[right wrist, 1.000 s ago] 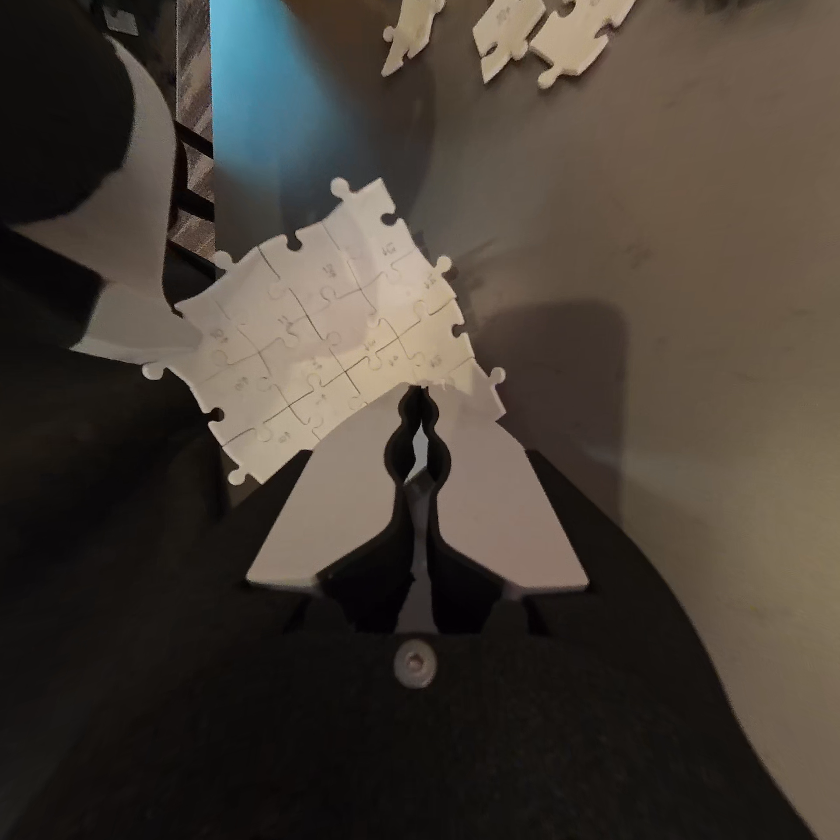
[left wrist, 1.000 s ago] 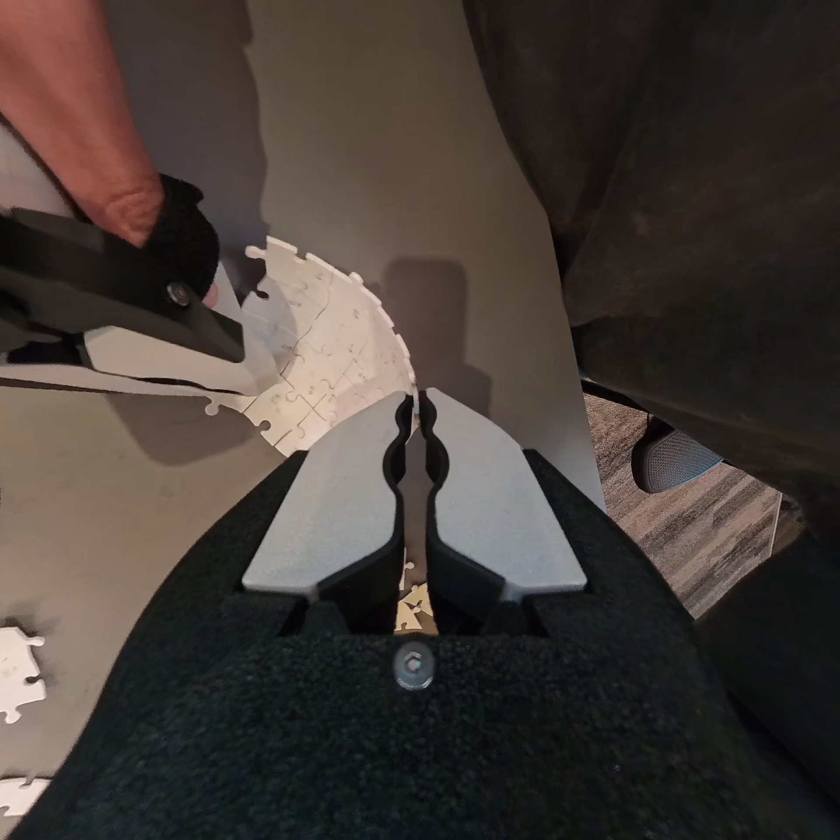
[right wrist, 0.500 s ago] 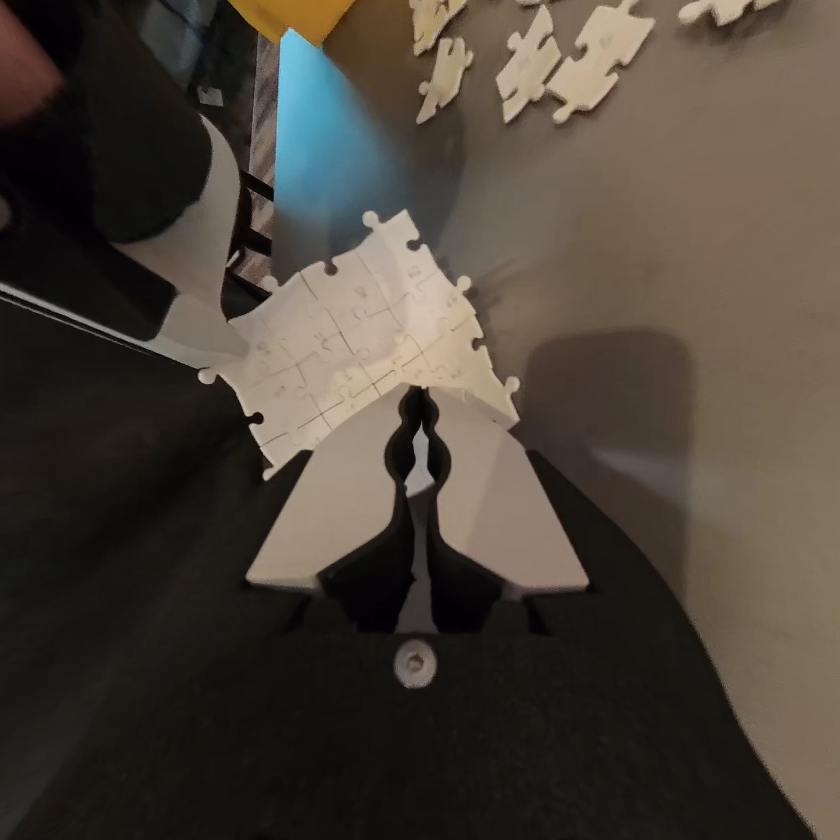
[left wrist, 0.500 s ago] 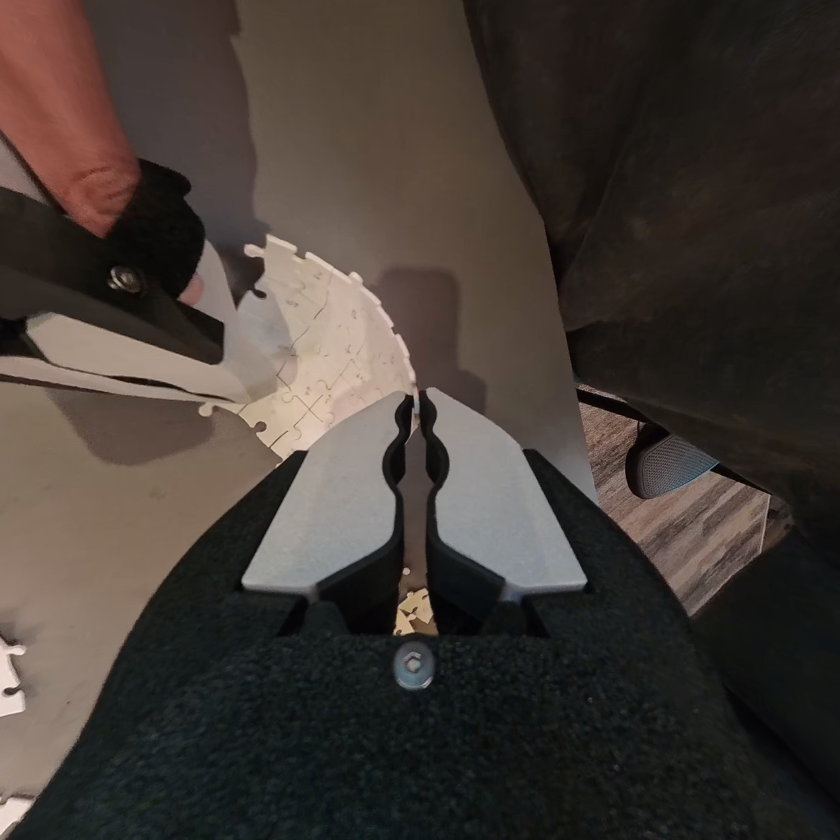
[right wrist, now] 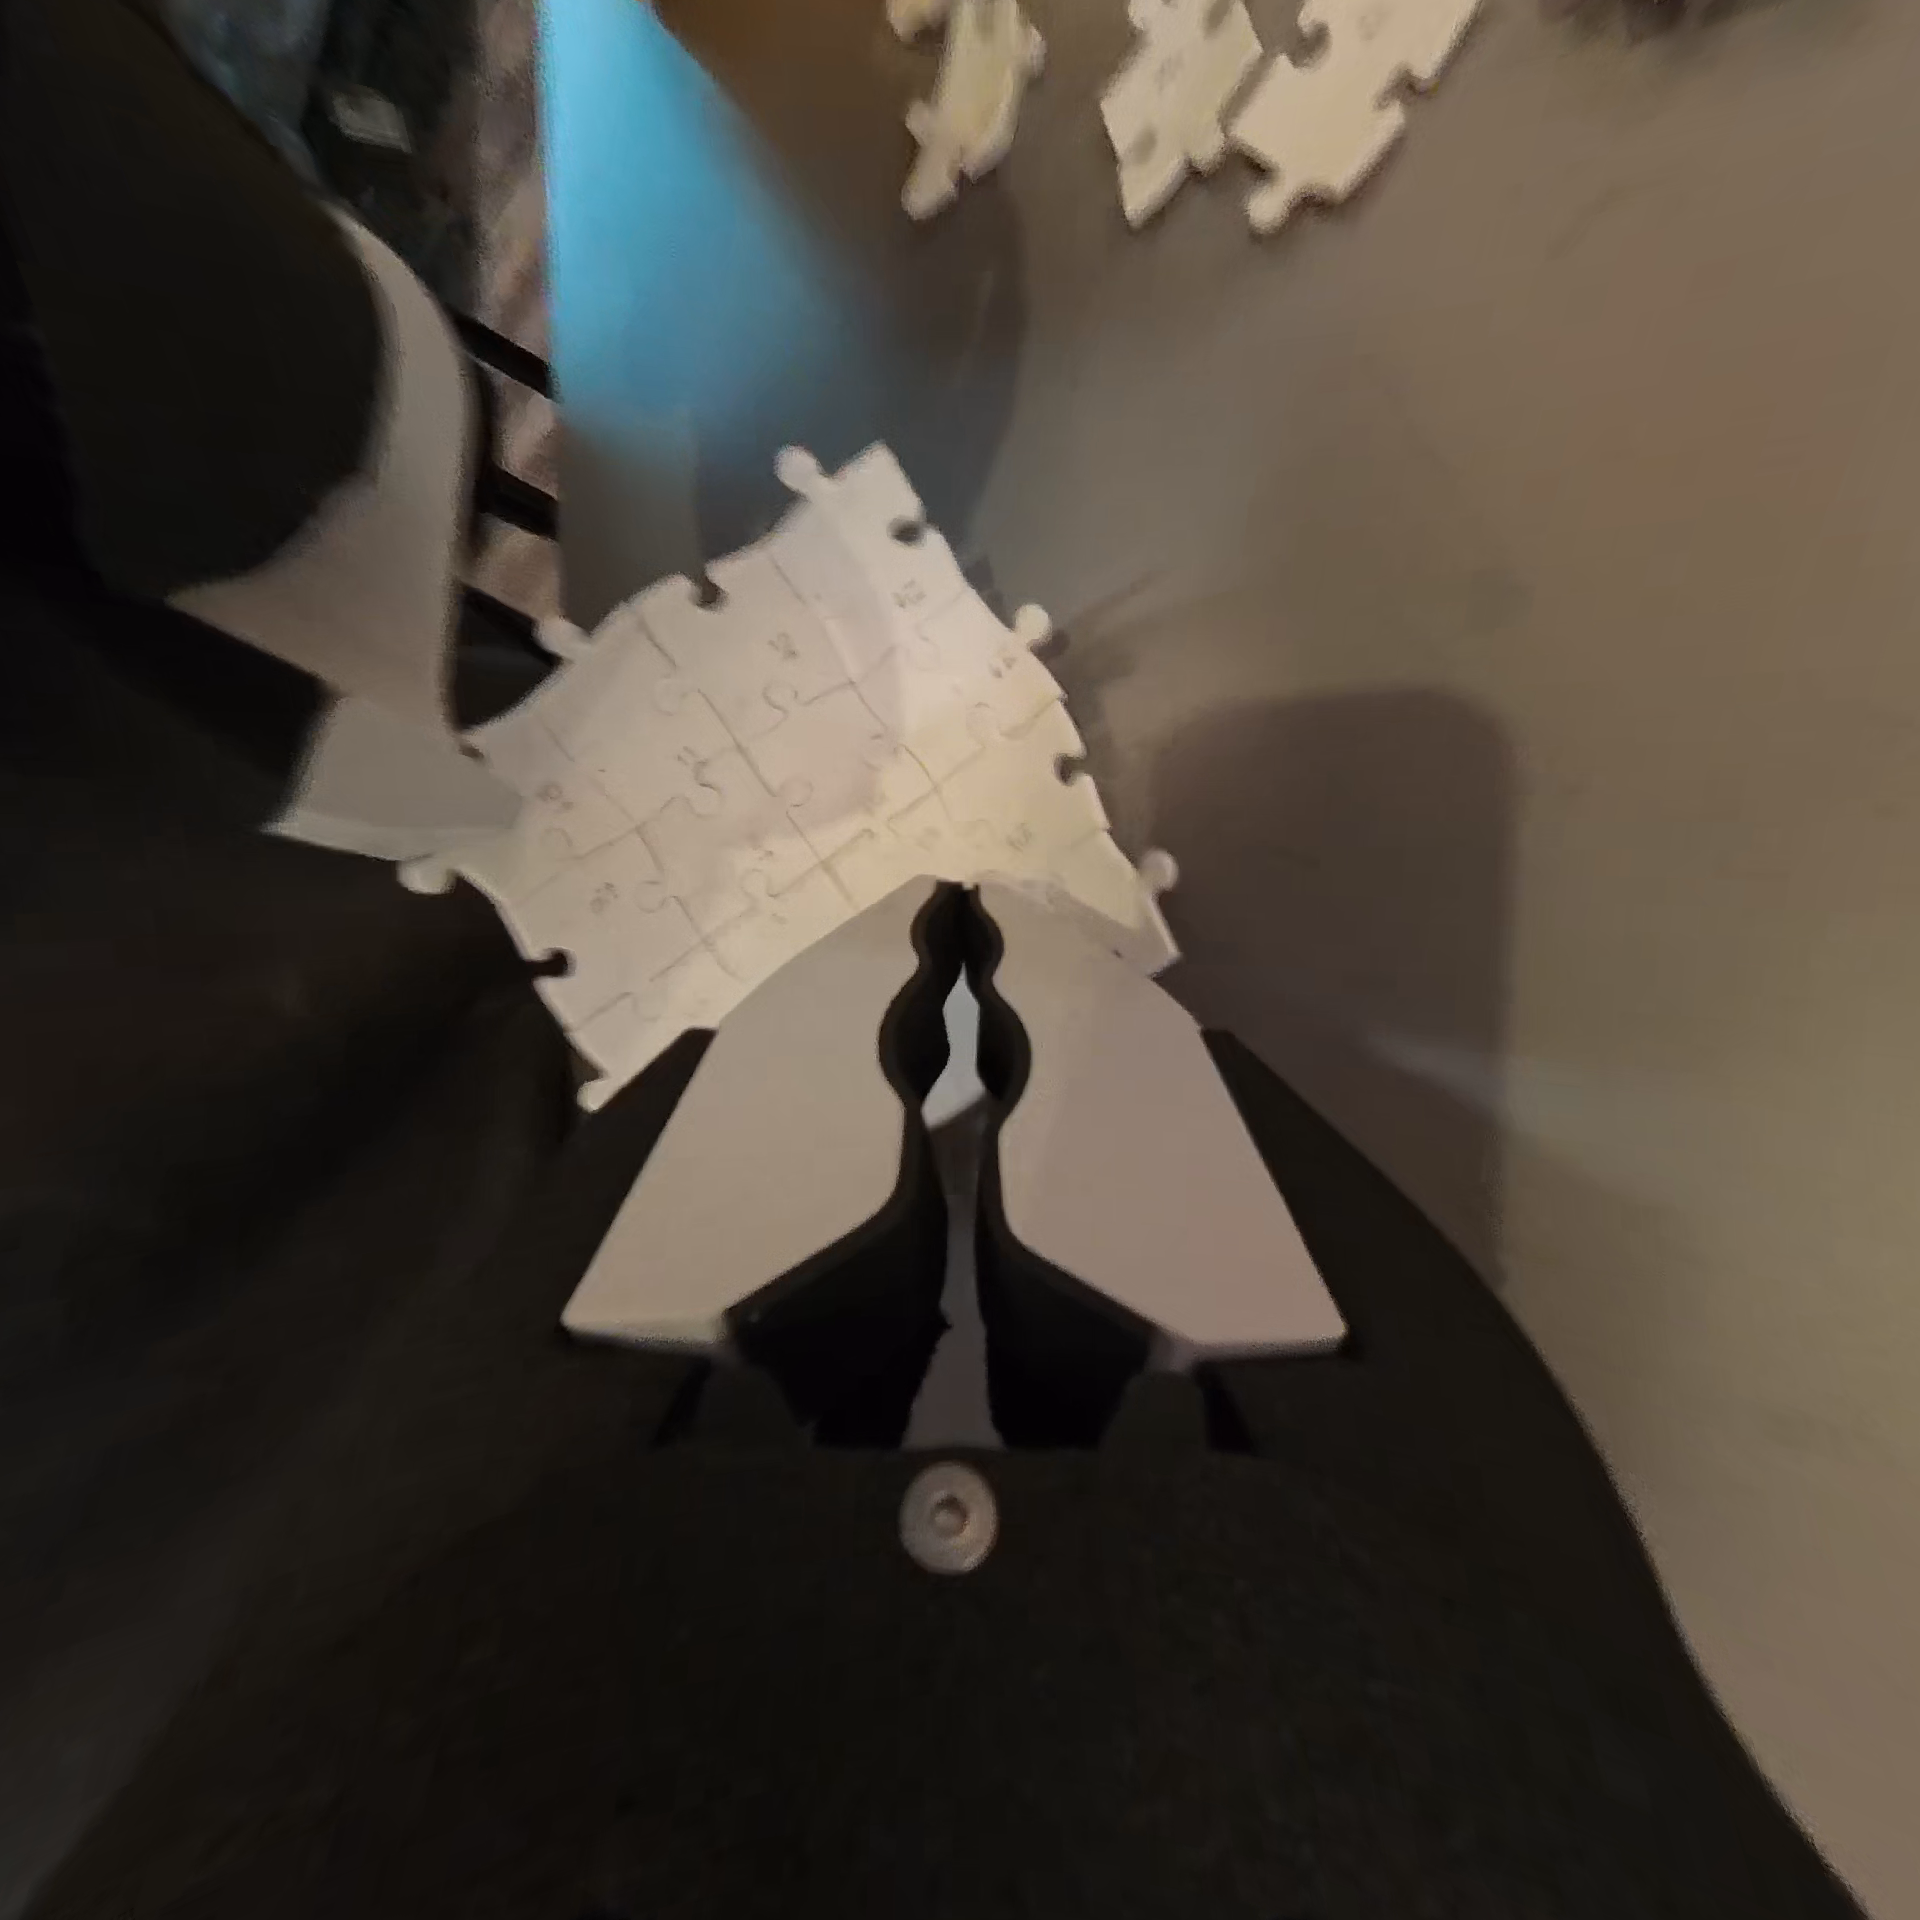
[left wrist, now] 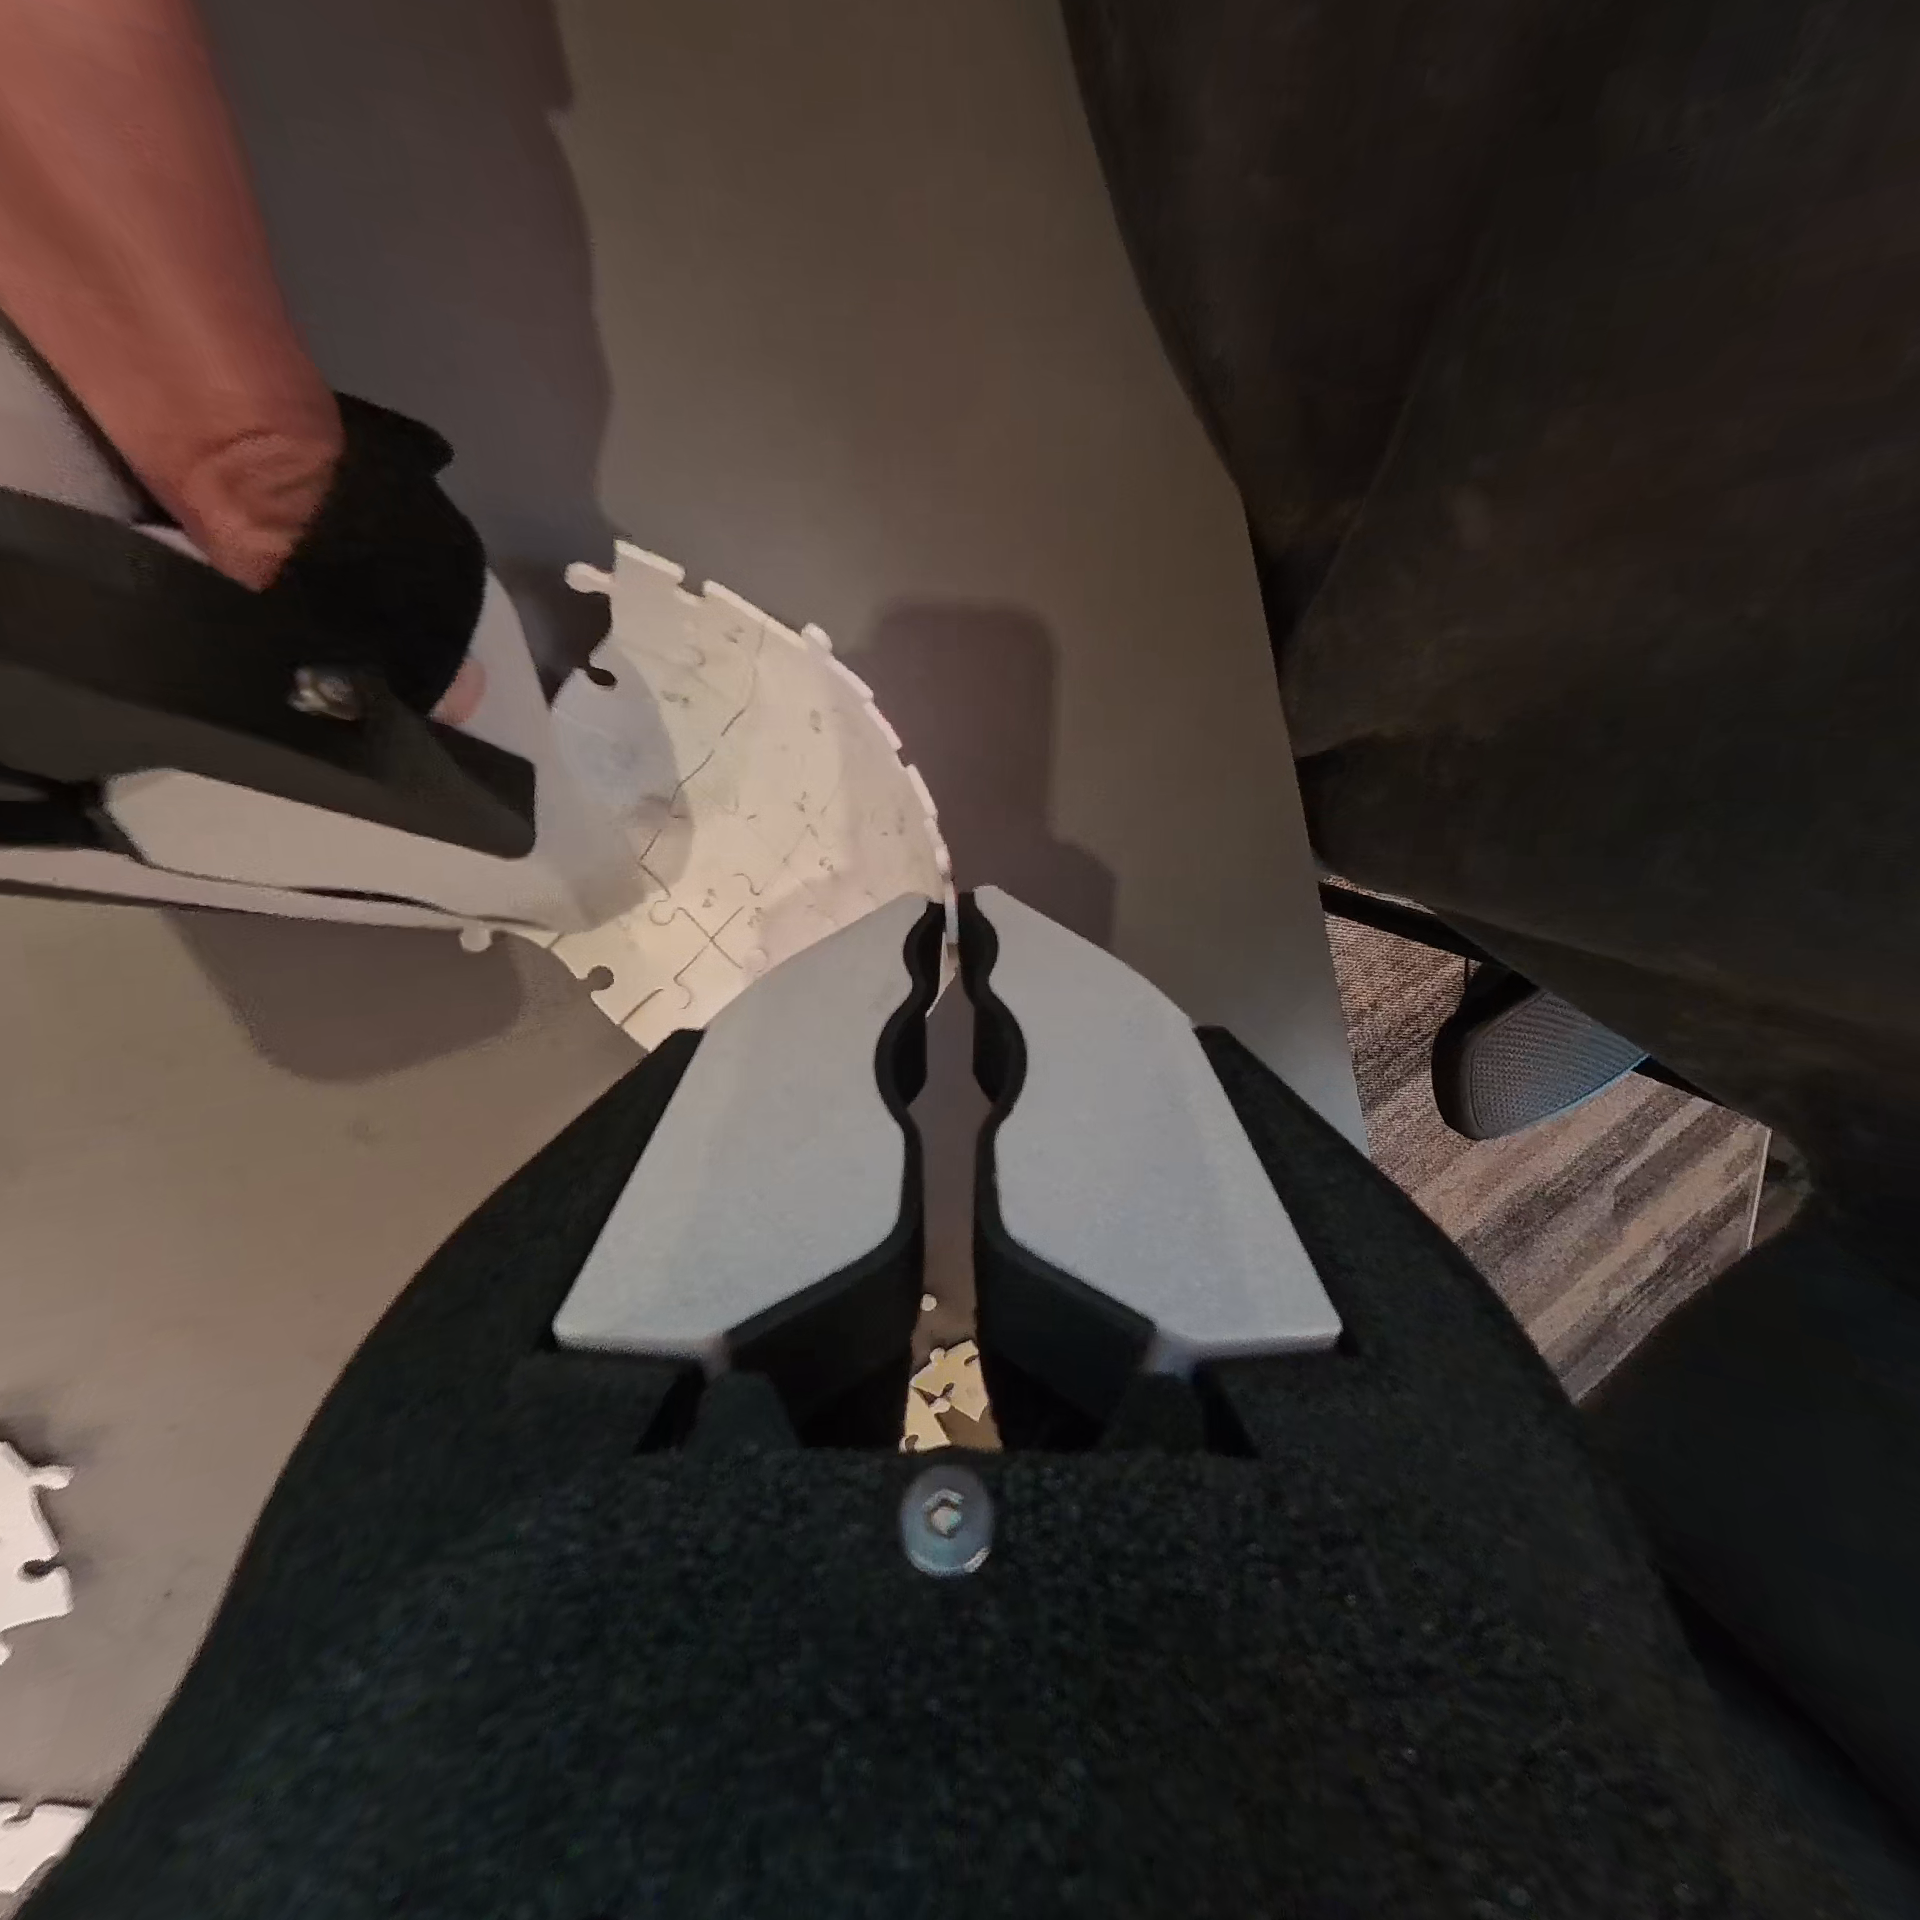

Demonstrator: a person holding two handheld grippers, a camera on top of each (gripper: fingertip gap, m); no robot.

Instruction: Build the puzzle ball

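A curved white section of joined puzzle pieces [left wrist: 769,790] is held up over the grey table [left wrist: 260,1195] between both grippers. My left gripper [left wrist: 951,909] is shut on its right edge. My right gripper [right wrist: 961,894] is shut on the near edge of the same section [right wrist: 831,769]. In the left wrist view the right gripper's fingers [left wrist: 312,842] come in from the left, with a hand [left wrist: 187,312] behind them. In the right wrist view the left gripper's fingers [right wrist: 405,790] meet the section's left corner.
Loose white pieces lie on the table: some at the top of the right wrist view [right wrist: 1299,125], some at the lower left of the left wrist view [left wrist: 31,1538], one under the left fingers [left wrist: 945,1392]. The person's dark clothing [left wrist: 1558,520], a shoe [left wrist: 1527,1060] and a blue patch [right wrist: 665,260] border the table. My hands' fingertips stand some 8 cm from each other.
Both grippers keep their hold on the section. The right gripper drifted left, then back right and down. The right wrist view has turned slightly and is now blurred by motion.
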